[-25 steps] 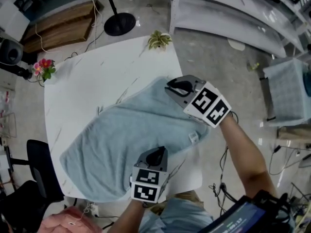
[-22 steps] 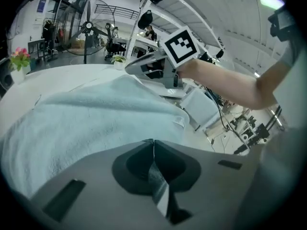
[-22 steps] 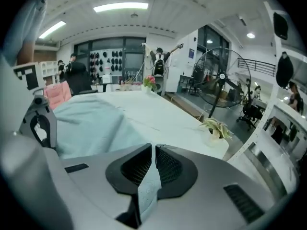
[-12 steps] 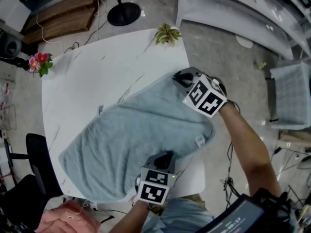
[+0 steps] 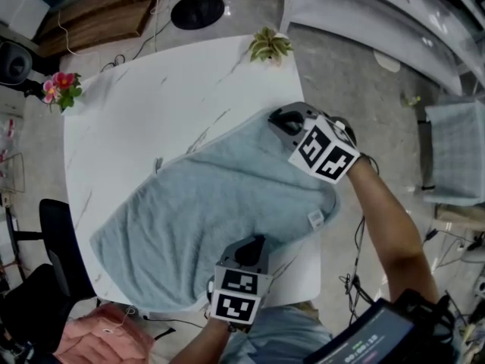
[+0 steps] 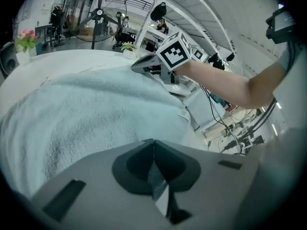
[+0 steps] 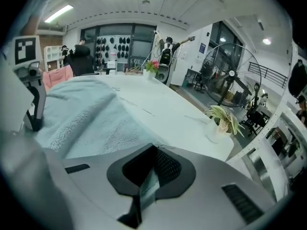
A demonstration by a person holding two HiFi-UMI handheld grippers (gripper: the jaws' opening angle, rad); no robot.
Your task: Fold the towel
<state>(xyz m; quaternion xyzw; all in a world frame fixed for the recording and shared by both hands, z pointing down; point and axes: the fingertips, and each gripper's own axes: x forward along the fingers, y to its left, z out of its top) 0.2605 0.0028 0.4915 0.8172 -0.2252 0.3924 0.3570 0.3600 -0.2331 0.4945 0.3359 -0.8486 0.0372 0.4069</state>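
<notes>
A light blue towel (image 5: 204, 211) lies spread slantwise over the white table (image 5: 136, 105). My left gripper (image 5: 254, 243) is at the towel's near edge, shut on a thin fold of it, and a sliver of cloth shows between the jaws (image 6: 153, 143). My right gripper (image 5: 276, 118) sits low at the towel's far right corner. Its jaws have just been closing and now pinch a strip of towel (image 7: 156, 150). A small white label (image 5: 316, 218) shows on the towel's right edge between the two grippers.
A small potted plant (image 5: 269, 48) stands at the table's far corner and a flower pot (image 5: 59, 89) at its left corner. A fan base (image 5: 197, 10), a black chair (image 5: 53, 233) and a metal shelf frame (image 5: 379, 21) surround the table.
My right gripper came down onto the towel's far right corner and its jaws closed on the cloth. My left gripper stayed clamped at the near edge.
</notes>
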